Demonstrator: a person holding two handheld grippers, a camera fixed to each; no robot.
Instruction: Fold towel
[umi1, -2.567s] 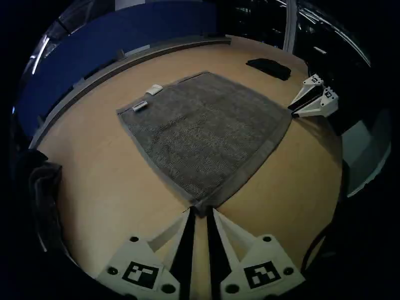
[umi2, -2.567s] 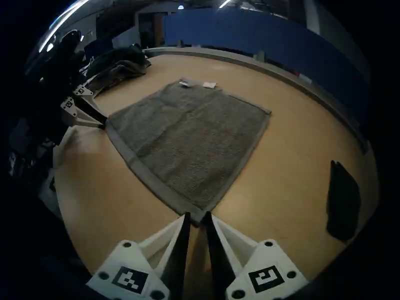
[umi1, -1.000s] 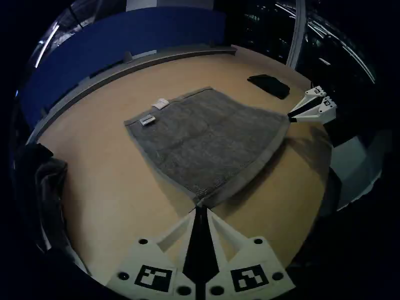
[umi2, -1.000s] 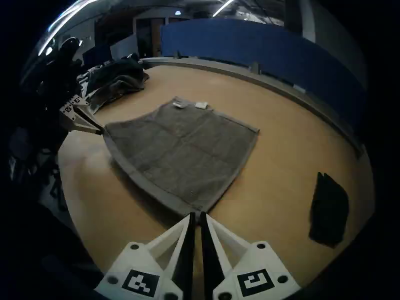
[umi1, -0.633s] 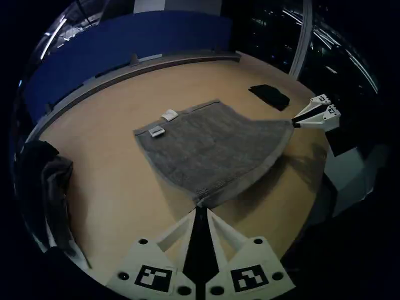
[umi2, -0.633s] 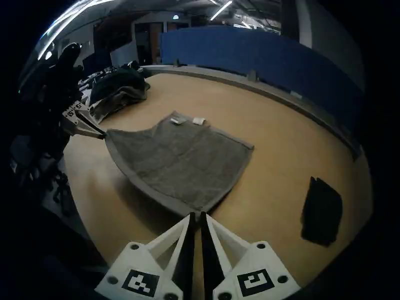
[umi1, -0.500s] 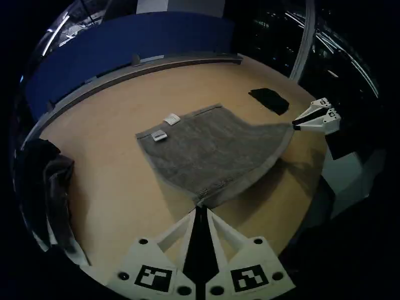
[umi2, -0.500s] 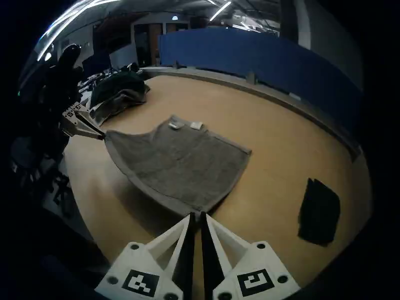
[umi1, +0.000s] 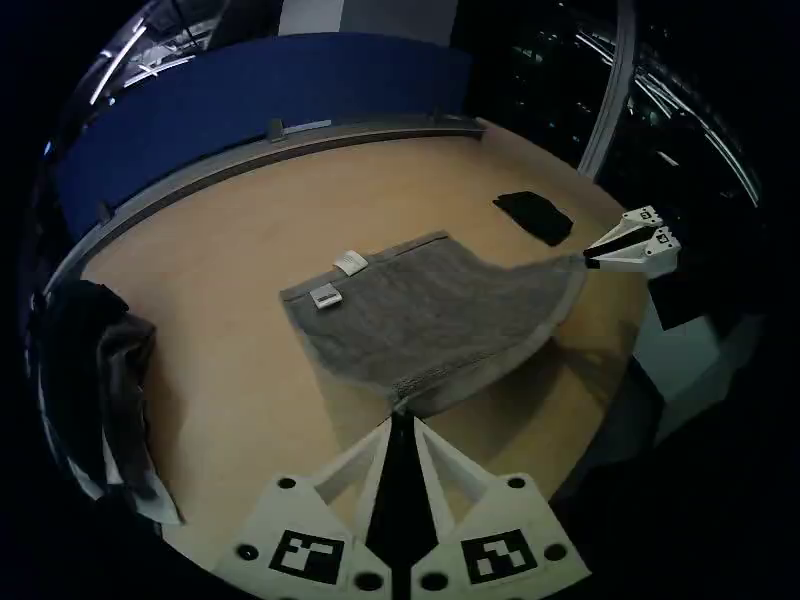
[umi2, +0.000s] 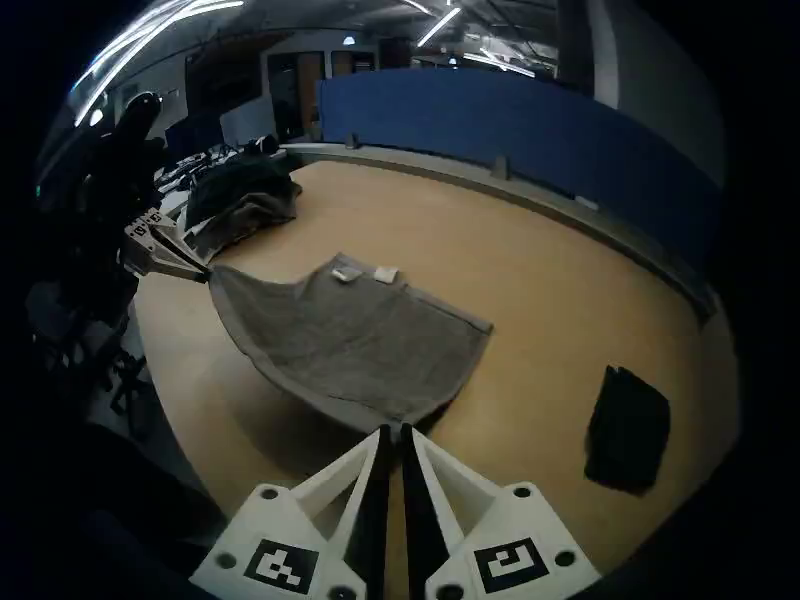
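- One grey towel (umi1: 430, 315) is lying on the wooden table (umi1: 220, 250), with its near edge hanging above the surface and sagging between two raised corners.
- The left gripper (umi1: 400, 420) is pinching one raised corner, fingers closed on it.
- The right gripper (umi2: 393, 432) is clamping the other raised corner in the same way.
- Two white tags (umi1: 350, 262) are sitting at the towel's far edge.
- One black cloth (umi1: 533, 215) is lying at the far right, apart from the towel.

- A grey terry towel (umi1: 430, 320) lies on the pale wooden tabletop (umi1: 220, 300), with its far edge down and its near edge raised.
- The left gripper (umi1: 400, 422) pinches one near corner, and the right gripper (umi2: 393, 430) pinches the other.
- A flat black cloth (umi1: 533, 215), perhaps a pouch, lies well apart on the towel's right.
- A dark clothing heap (umi1: 100, 380) sits at the table's left edge.
- A blue partition wall (umi1: 250, 90) stands behind the table.
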